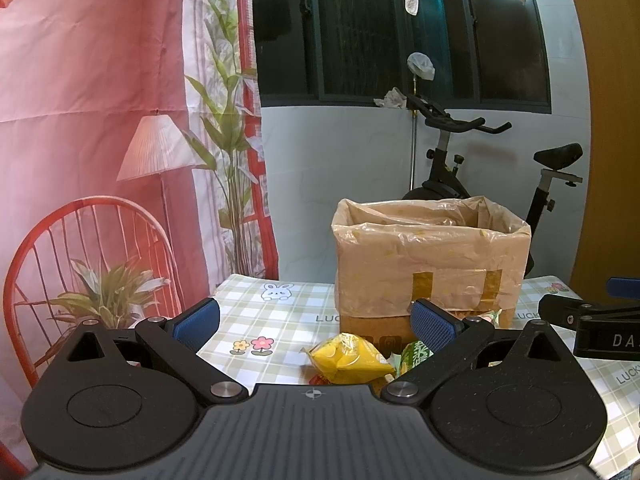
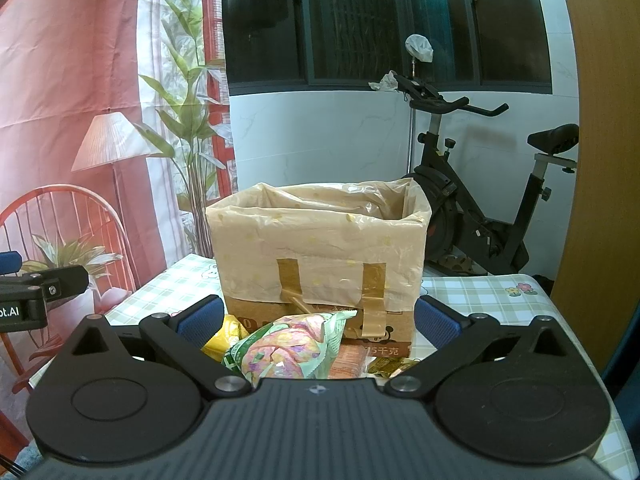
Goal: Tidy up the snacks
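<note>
A cardboard box [image 1: 428, 264] lined with a beige plastic bag stands on the checked tablecloth [image 1: 272, 312]; its open top shows no snacks from here. In front of it lie snack packets: a yellow packet [image 1: 348, 360] and a green one [image 1: 416, 354]. My left gripper [image 1: 314, 322] is open above them, holding nothing. In the right wrist view the same box [image 2: 320, 256] is ahead, with a green-and-pink packet [image 2: 288, 348], a yellow packet [image 2: 226, 336], an orange packet [image 2: 348, 362] and a small dark wrapper [image 2: 386, 366] before it. My right gripper [image 2: 318, 320] is open and empty.
An exercise bike [image 2: 480, 216] stands behind the table against the white wall. A printed backdrop [image 1: 100, 160] with a chair, lamp and plants hangs at left. A wooden panel [image 2: 600, 160] rises at right. The other gripper's arm shows at each view's edge.
</note>
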`<state>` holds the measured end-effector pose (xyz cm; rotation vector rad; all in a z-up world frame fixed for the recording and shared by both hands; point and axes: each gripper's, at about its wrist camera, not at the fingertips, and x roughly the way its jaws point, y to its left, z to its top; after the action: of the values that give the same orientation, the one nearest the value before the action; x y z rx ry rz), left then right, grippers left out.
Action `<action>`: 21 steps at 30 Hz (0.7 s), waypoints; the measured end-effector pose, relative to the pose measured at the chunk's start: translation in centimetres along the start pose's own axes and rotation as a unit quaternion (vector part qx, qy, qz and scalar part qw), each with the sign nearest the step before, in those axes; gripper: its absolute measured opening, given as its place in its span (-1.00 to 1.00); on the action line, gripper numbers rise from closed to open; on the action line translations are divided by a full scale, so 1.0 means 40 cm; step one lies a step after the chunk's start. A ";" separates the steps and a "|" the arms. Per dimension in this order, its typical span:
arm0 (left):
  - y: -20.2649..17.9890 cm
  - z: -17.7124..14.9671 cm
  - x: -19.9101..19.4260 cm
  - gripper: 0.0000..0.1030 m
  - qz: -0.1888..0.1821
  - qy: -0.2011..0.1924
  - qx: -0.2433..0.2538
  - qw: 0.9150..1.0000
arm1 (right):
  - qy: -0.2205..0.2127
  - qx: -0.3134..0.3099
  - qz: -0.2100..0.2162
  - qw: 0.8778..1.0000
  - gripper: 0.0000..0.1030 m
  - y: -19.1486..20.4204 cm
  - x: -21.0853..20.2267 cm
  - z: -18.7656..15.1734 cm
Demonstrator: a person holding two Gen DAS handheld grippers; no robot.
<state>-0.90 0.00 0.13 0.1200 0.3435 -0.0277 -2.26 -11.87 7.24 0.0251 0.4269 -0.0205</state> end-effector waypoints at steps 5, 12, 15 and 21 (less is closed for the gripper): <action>0.000 -0.002 0.000 0.99 0.000 0.000 0.000 1.000 | 0.000 0.000 0.000 1.000 1.00 0.000 0.000 0.000; 0.002 -0.004 0.000 0.99 0.000 0.001 -0.001 1.000 | 0.000 0.000 0.000 1.000 1.00 0.000 0.000 0.000; 0.002 -0.003 0.000 0.99 0.000 0.001 -0.001 1.000 | 0.000 0.000 0.000 1.000 1.00 0.000 0.000 0.000; 0.002 -0.004 0.000 0.99 0.000 0.001 -0.001 1.000 | 0.000 0.000 0.000 1.000 1.00 0.000 0.000 0.000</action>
<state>-0.93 0.11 0.00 0.1175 0.3454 -0.0276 -2.27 -11.88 7.25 0.0252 0.4269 -0.0207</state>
